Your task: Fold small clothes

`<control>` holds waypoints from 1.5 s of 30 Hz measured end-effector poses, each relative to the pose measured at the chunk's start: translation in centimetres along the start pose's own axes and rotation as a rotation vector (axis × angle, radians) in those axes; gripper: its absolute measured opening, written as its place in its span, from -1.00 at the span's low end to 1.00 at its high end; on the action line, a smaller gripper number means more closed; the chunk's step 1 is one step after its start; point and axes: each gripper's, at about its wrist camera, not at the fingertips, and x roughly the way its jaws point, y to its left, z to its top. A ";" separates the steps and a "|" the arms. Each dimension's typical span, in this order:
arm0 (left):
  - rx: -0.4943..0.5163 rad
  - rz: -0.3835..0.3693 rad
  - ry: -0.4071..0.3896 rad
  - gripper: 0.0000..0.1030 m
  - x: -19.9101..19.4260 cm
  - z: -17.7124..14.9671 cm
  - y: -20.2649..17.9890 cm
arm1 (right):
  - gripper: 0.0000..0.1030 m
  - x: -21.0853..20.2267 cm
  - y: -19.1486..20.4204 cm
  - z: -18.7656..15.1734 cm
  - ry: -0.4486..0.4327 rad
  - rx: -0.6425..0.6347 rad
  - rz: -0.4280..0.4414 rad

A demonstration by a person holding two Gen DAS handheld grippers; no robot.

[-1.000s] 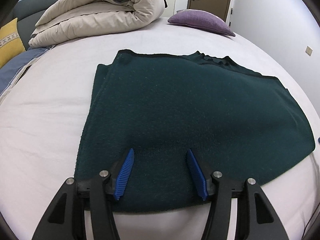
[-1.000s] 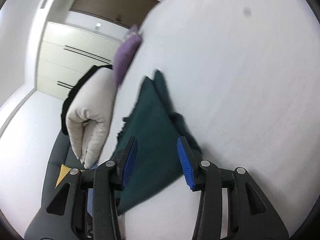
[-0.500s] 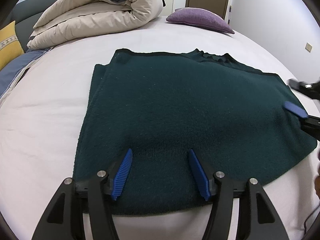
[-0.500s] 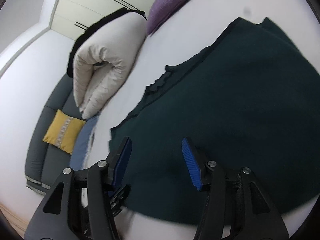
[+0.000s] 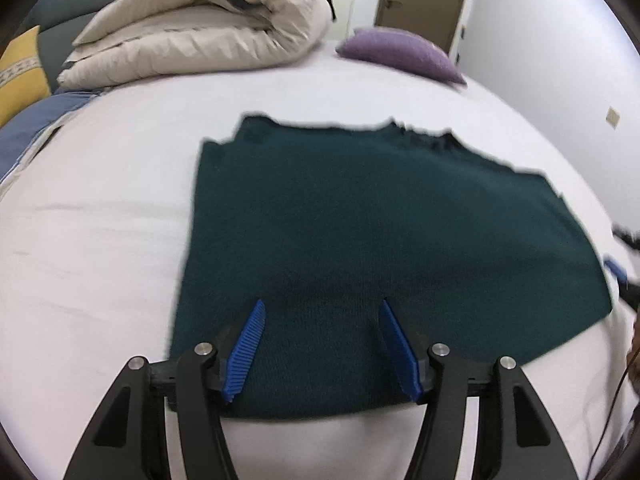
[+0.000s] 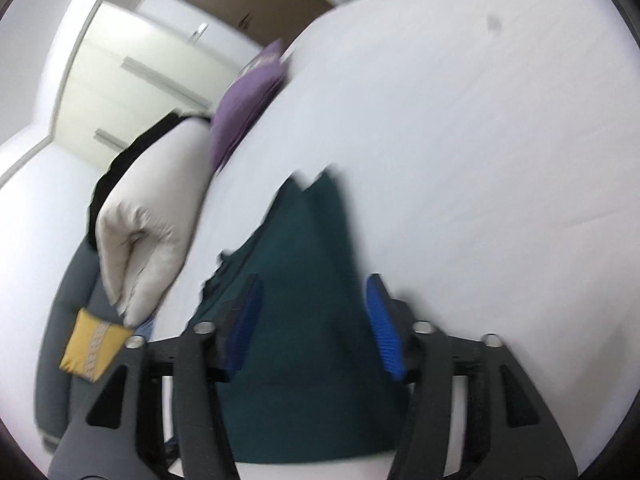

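Garment: a dark green knit top (image 5: 380, 248) lay flat on the white bed (image 5: 100, 240), already doubled over, its near hem at 6 o'clock in the left wrist view.
Left gripper (image 5: 320, 344): jaws released, spread over the near hem with nothing pinched between them.
Right gripper (image 6: 312, 320): jaws opening, knit between the pads but not pressed; its blue tip showed at 3 o'clock of the left view, just beside the cloth's right edge.
Surroundings: rolled beige duvet (image 5: 200, 28) at 11 o'clock, purple pillow (image 5: 400, 54) at 1 o'clock, both well apart from the top.
Risk: closing on one layer only would probably peel the fold open.
Risk: uneven lifting by the two sides might skew the next fold.
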 end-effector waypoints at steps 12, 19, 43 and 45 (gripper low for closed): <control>-0.038 -0.114 -0.006 0.22 3.2 7.1 -1.2 | 0.40 -4.0 -2.5 1.1 0.098 -0.049 0.016; -0.051 -0.101 0.060 0.24 7.6 6.1 -1.5 | 0.29 0.3 -1.8 -0.2 0.264 -0.067 0.003; -0.028 -0.138 0.084 0.27 8.6 6.0 -0.7 | -0.32 2.1 -3.8 -1.5 0.368 0.219 0.189; -0.030 -0.141 0.085 0.27 8.6 6.1 -0.6 | -0.44 2.6 -3.1 -1.7 0.376 0.181 0.172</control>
